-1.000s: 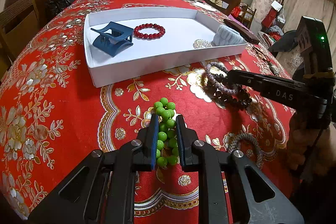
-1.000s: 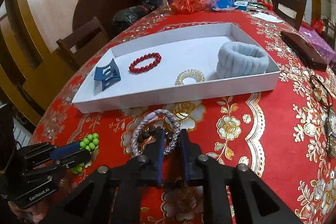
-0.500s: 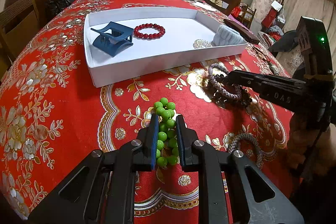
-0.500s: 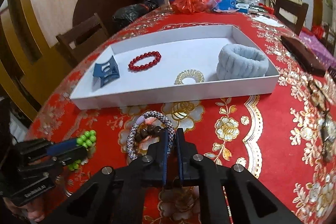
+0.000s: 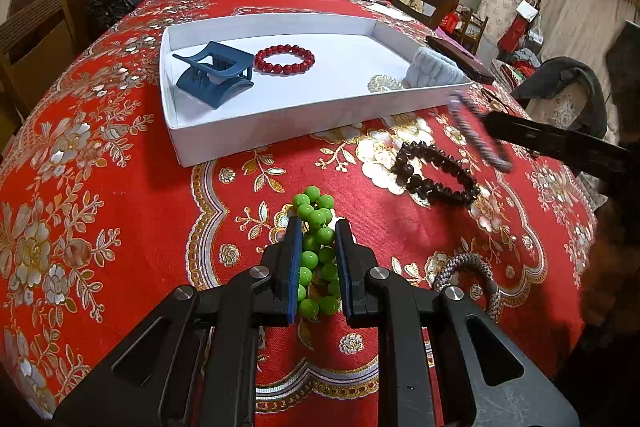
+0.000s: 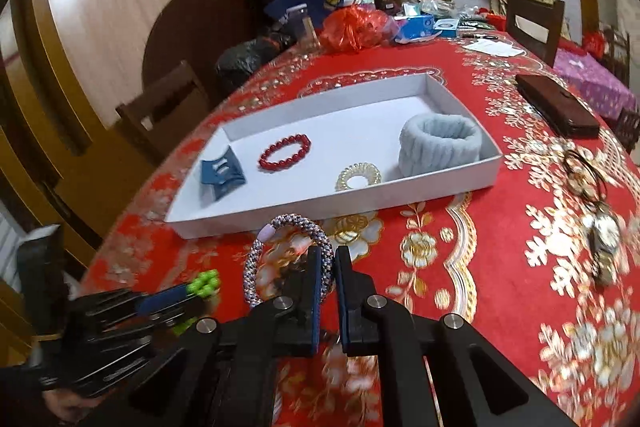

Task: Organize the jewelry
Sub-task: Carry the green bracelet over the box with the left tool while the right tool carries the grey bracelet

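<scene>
Right wrist view: braided cord bracelet [image 6: 289,259] was pinched by one side of its loop between the right gripper [image 6: 328,267] fingers, which had closed narrow on it. Loop stood up, held clear of the tabletop [image 6: 500,251], hanging left of the fingers at centre frame. White tray [image 6: 280,213] lay directly above it in frame, near wall just beyond the loop; judged the coming move a short carry forward over that wall.

Tray held blue hair claw [image 6: 221,175], red bead bracelet [image 6: 285,151], coiled hair tie [image 6: 359,179], pale fuzzy band [image 6: 440,145].

Left wrist view: green bead bracelet [image 5: 317,251] sat bunched between the left gripper [image 5: 318,227] fingers, narrow about it, long axis running along them toward the tray. Contact with the cloth could not be told. Dark bead bracelet [image 5: 436,173] lay on the cloth at right of centre, grey cord loop [image 5: 466,273] lower right. Right gripper was the nearer to the tray.
</scene>
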### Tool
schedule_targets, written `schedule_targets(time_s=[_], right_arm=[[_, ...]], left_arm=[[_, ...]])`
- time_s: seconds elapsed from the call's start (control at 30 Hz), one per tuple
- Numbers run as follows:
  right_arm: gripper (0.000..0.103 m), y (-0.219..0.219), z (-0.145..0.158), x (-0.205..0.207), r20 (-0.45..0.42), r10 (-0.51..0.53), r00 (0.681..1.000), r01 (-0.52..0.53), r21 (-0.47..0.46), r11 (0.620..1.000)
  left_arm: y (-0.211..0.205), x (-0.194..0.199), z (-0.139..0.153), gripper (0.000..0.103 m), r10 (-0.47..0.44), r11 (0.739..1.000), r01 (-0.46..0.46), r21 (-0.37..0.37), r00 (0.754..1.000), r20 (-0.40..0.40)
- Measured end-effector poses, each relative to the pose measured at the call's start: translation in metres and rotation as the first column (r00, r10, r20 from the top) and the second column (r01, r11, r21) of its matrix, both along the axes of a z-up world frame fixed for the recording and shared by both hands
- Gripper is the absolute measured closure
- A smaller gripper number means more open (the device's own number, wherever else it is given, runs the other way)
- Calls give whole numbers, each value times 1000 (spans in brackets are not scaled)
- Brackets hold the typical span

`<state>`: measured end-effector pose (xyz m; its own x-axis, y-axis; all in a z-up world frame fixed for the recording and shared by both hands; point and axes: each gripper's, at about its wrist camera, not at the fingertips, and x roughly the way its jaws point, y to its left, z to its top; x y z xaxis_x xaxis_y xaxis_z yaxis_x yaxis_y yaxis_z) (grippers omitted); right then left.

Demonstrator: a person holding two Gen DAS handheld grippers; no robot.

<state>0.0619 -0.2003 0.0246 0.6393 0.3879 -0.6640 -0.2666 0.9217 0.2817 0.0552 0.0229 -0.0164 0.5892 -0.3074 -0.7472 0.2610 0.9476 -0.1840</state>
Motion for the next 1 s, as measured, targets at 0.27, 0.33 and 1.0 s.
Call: schedule_targets(time_s=[0.27, 0.33, 1.0], right_arm=[[97, -9, -8, -24, -50, -44, 998, 43, -23, 999], [97, -11, -9, -24, -55, -52, 997, 51, -19, 999], [97, -9, 11, -33, 10, -53, 999, 53, -25, 998]], left_arm=[[-9, -2, 6, 95, 22, 999, -22, 24, 1000, -8], [-12, -6, 17, 95, 21, 1000, -21, 19, 1000, 2], [-16, -24, 84, 95, 64, 998, -64, 5, 996, 55]])
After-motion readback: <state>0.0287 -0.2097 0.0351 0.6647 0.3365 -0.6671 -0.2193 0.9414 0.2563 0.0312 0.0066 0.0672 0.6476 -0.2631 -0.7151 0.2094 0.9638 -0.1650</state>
